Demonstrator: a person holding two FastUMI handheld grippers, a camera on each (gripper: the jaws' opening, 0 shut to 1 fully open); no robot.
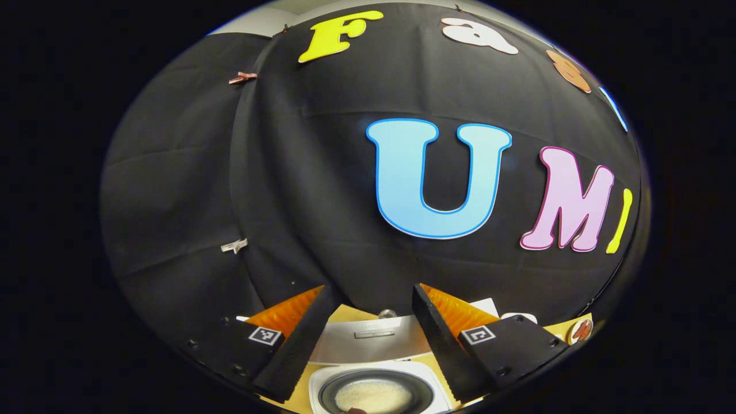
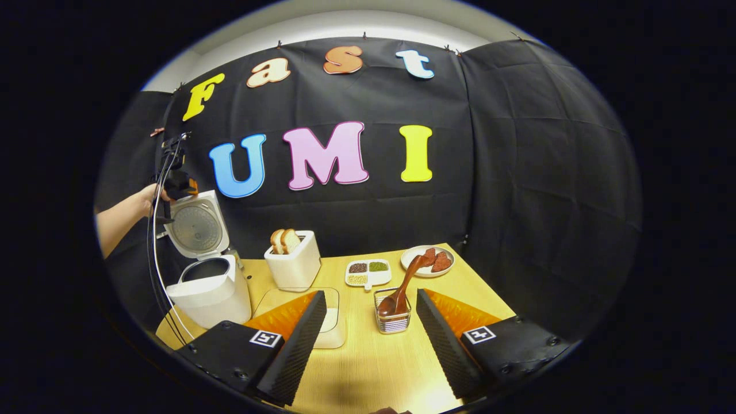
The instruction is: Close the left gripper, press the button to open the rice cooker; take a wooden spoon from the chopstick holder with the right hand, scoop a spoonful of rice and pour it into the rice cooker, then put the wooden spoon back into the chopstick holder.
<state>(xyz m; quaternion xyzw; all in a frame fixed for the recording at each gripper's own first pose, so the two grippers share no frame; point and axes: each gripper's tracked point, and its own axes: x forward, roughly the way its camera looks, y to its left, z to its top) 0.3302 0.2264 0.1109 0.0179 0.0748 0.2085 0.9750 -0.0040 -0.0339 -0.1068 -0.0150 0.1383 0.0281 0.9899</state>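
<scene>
Rice cooker (image 2: pixel 208 287) lid up, wooden spoon (image 2: pixel 401 290) in holder (image 2: pixel 393 317), both claws wide, perhaps rice inside.

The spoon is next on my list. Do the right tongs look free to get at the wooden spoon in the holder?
Probably yes. The right tongs are open and the wooden spoon stands in the chopstick holder just ahead between them, its handle leaning up free, with only bare table in between.

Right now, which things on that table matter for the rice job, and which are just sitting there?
For the job: rice cooker, lid open; wooden spoon; chopstick holder.

Just lying about: toaster with bread; divided dish of grains; plate.
</scene>
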